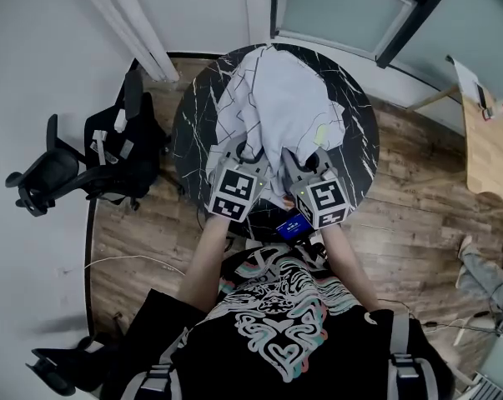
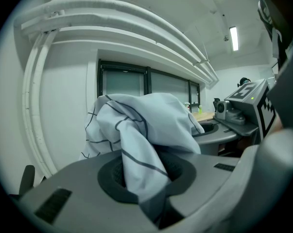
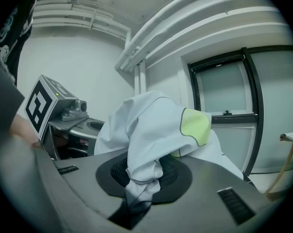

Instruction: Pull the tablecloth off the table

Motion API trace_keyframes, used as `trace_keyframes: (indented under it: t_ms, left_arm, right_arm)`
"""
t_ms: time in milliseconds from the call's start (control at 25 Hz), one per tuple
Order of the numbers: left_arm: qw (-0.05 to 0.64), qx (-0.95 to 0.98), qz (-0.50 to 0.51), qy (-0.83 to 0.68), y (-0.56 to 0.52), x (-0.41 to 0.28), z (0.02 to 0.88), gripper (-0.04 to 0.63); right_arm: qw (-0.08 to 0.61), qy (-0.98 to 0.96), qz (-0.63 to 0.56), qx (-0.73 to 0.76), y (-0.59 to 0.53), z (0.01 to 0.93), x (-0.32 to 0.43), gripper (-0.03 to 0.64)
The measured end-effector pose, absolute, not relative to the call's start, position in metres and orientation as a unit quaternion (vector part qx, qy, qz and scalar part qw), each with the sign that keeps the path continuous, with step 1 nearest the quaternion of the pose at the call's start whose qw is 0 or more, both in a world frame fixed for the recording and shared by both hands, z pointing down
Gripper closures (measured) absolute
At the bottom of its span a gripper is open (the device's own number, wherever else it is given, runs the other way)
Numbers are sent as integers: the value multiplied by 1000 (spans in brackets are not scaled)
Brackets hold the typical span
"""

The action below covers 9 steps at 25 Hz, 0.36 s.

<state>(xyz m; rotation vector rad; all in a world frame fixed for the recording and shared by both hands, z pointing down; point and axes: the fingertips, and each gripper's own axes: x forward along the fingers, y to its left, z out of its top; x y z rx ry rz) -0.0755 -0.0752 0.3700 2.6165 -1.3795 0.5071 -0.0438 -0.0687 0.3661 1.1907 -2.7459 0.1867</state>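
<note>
I stand at the near edge of a round, dark, marble-patterned bench [image 1: 193, 115] with a gripper in each hand. My left gripper [image 1: 248, 152] and my right gripper [image 1: 300, 160] sit side by side over the near part of the top, both pointing away from me and slightly down.

The tablecloth [image 1: 276, 107] is on the bench, bunched into a crumpled strip that runs from the far rim to my grippers. Dark bench top lies bare on both sides of it. The cloth is pale, with thin dark lines, and carries a yellow-green patch [image 1: 324, 132] on its right side.

In the left gripper view, the jaws of my left gripper [image 2: 148, 188] are pressed together on a fold of the tablecloth [image 2: 146, 115], which rises out of them in a heap. The right gripper [image 2: 243, 106] shows just beyond it, at the right.

In the right gripper view, the jaws of my right gripper [image 3: 136, 191] pinch another gathered fold of the tablecloth [image 3: 151, 125]. The yellow-green patch [image 3: 196, 126] sits just above and behind that fold, and the left gripper [image 3: 54, 106] shows at the left.

A black office chair [image 1: 67, 169] stands on the wooden floor [image 1: 418, 190] left of the bench, and a light wooden desk [image 1: 489, 140] stands well apart at the right.
</note>
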Motion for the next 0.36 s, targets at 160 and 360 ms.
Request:
trace_keyframes:
  t_ms: [160, 360]
  left_arm:
    - [70, 868, 169, -461, -75, -76, 369, 528]
    - [70, 867, 172, -463, -75, -76, 368, 528]
  right_arm:
    - [69, -915, 63, 394, -69, 365, -44, 545]
    - [68, -915, 65, 392, -68, 365, -43, 546]
